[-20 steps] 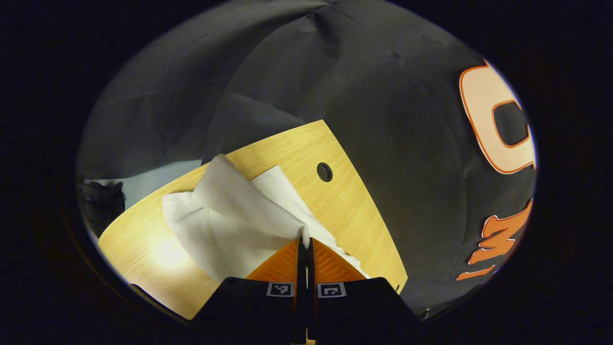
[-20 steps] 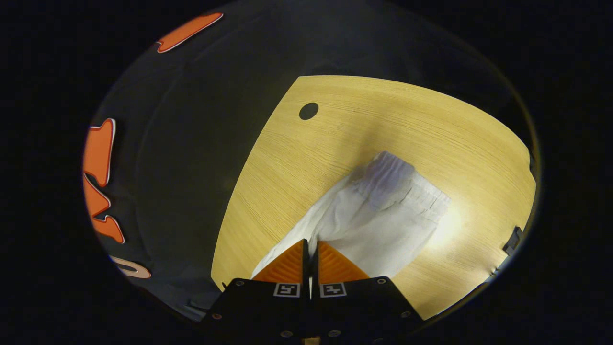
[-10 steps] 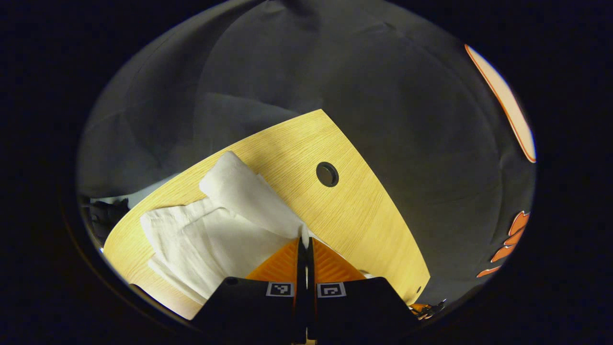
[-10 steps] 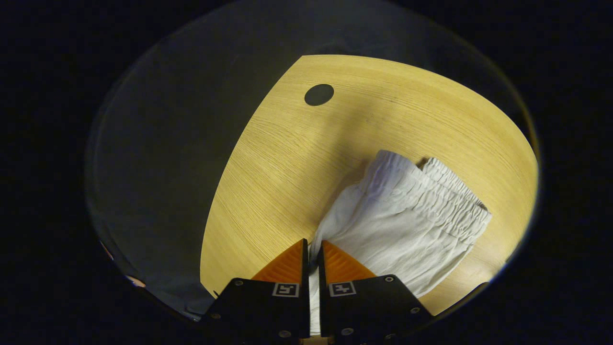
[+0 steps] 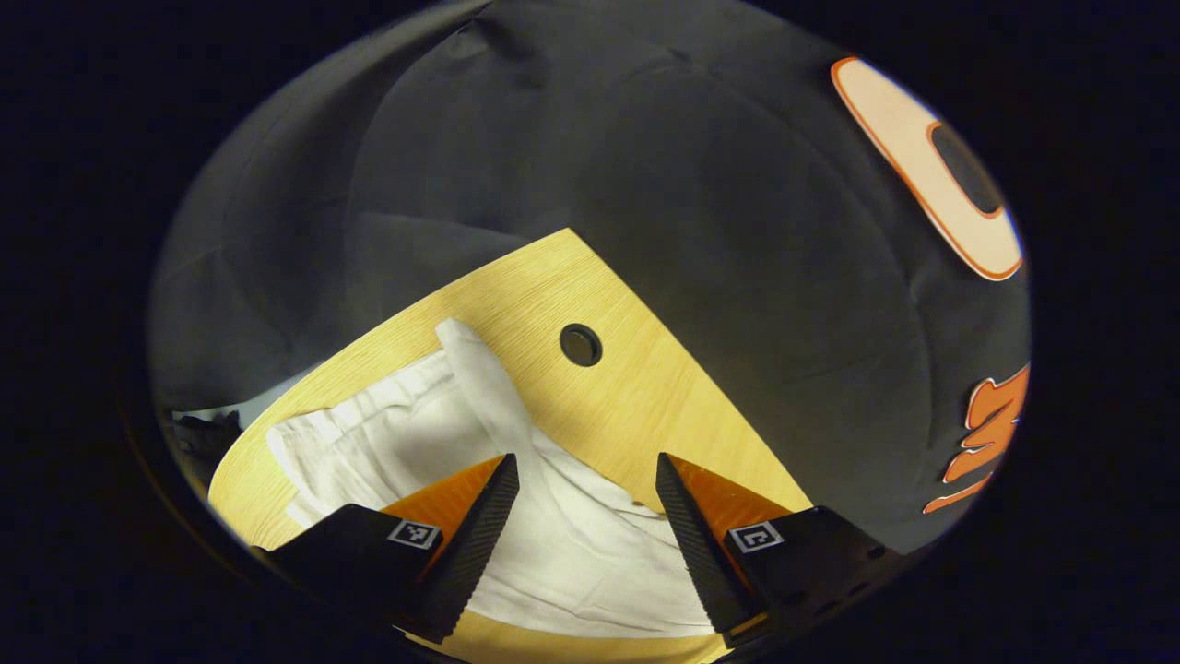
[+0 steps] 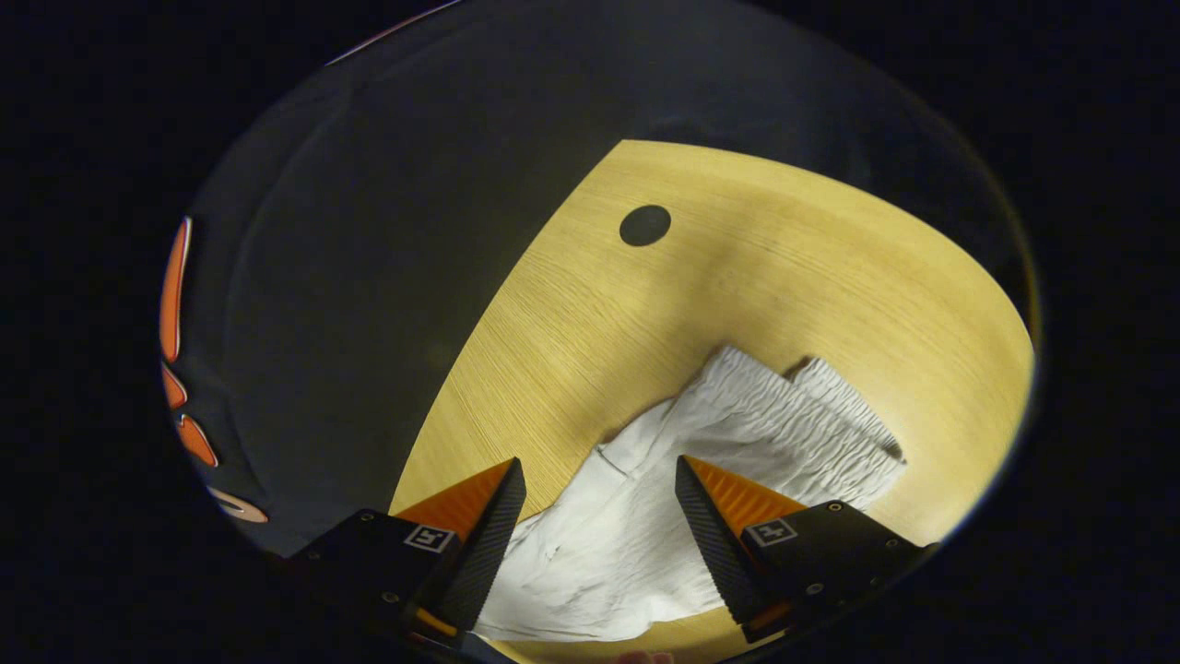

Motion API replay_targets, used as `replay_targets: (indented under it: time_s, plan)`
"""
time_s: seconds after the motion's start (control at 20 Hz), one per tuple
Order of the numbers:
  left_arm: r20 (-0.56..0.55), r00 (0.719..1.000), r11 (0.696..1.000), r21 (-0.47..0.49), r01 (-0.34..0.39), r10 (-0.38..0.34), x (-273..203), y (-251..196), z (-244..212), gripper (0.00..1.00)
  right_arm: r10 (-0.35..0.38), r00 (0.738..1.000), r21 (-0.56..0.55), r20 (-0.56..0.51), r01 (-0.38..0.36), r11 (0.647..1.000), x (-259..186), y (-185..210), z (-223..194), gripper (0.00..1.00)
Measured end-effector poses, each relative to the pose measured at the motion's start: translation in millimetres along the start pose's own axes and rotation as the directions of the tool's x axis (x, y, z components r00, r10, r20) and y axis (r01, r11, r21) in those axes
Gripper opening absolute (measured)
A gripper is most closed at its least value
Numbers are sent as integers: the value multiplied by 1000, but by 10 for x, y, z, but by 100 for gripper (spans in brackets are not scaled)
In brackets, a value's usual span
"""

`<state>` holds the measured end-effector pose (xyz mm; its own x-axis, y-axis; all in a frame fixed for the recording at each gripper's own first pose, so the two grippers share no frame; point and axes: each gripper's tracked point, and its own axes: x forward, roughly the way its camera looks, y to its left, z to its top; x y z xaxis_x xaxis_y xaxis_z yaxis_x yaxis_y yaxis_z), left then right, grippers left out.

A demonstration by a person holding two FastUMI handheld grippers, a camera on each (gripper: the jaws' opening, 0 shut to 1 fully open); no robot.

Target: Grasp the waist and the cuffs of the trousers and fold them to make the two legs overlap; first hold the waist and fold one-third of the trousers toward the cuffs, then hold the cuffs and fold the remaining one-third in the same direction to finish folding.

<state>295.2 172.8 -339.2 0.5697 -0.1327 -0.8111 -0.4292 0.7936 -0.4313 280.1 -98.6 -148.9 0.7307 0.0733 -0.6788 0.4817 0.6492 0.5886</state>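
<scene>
White trousers (image 5: pixel 415 443) lie folded on the wooden table (image 5: pixel 645 406). In the left gripper view my left gripper (image 5: pixel 586 466) is open just above the cloth, with white fabric lying between its fingers and a folded strip running toward the far edge. In the right gripper view the trousers (image 6: pixel 737 433) show their gathered elastic waist (image 6: pixel 848 415) at the right. My right gripper (image 6: pixel 599 470) is open over the near part of the cloth, its fingers spread to either side of it.
A round cable hole (image 5: pixel 580 345) is cut in the table past the trousers; it shows again as a cable hole (image 6: pixel 644 225) in the right gripper view. The table edge (image 6: pixel 479 341) runs diagonally against the black cloth wall. A dark object (image 5: pixel 198 438) sits beyond the table at the far left.
Both grippers were shut on the trousers and have opened. The lifted cloth has dropped and now lies flat on the table.
</scene>
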Motion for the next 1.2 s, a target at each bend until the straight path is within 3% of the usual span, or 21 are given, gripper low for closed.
replay_targets:
  time_s: [0.1, 0.2, 0.25, 0.4, 0.55, 0.75, 0.9, 0.95, 1.05, 1.15, 1.2]
  plan:
    - [28, 999, 999, 18, 28, -28, -164, -109, 34, 100, 14, 999, -17, 42, -14, 1000, -180, -130, 20, 98]
    - [58, 996, 997, 46, 62, -64, -372, -261, 85, 93, 21, 997, -23, 69, -19, 1000, -352, -288, 39, 99]
    - [61, 994, 995, 60, 82, -86, -465, -321, 94, 98, 18, 996, -24, 82, -16, 1000, -411, -402, 30, 99]
    - [79, 988, 988, 95, 122, -130, -728, -450, 82, 98, -20, 993, -31, 117, 24, 999, -479, -795, -21, 99]
    - [119, 985, 982, 157, 105, -124, -993, -473, 96, 98, -62, 990, -20, 125, 65, 998, -491, -1144, -59, 98]
    - [202, 972, 964, 258, 63, -118, -1403, -553, 103, 98, -68, 991, 47, 115, 63, 997, -439, -1406, -98, 98]
    - [241, 961, 965, 251, 76, -139, -1759, -628, 31, 98, -79, 993, 58, 90, 74, 996, -340, -1523, -169, 99]
    - [257, 956, 965, 254, 72, -138, -1828, -619, 30, 93, -76, 994, 61, 78, 72, 996, -299, -1535, -191, 99]
    - [284, 949, 964, 261, 57, -133, -1974, -618, -8, 100, -73, 996, 67, 60, 69, 995, -222, -1524, -212, 99]
    - [291, 946, 965, 254, 68, -143, -2081, -639, -89, 93, -73, 996, 77, 56, 69, 995, -144, -1495, -206, 99]
    - [289, 947, 966, 250, 67, -140, -2129, -603, -130, 98, -75, 996, 81, 53, 71, 994, -125, -1496, -202, 99]
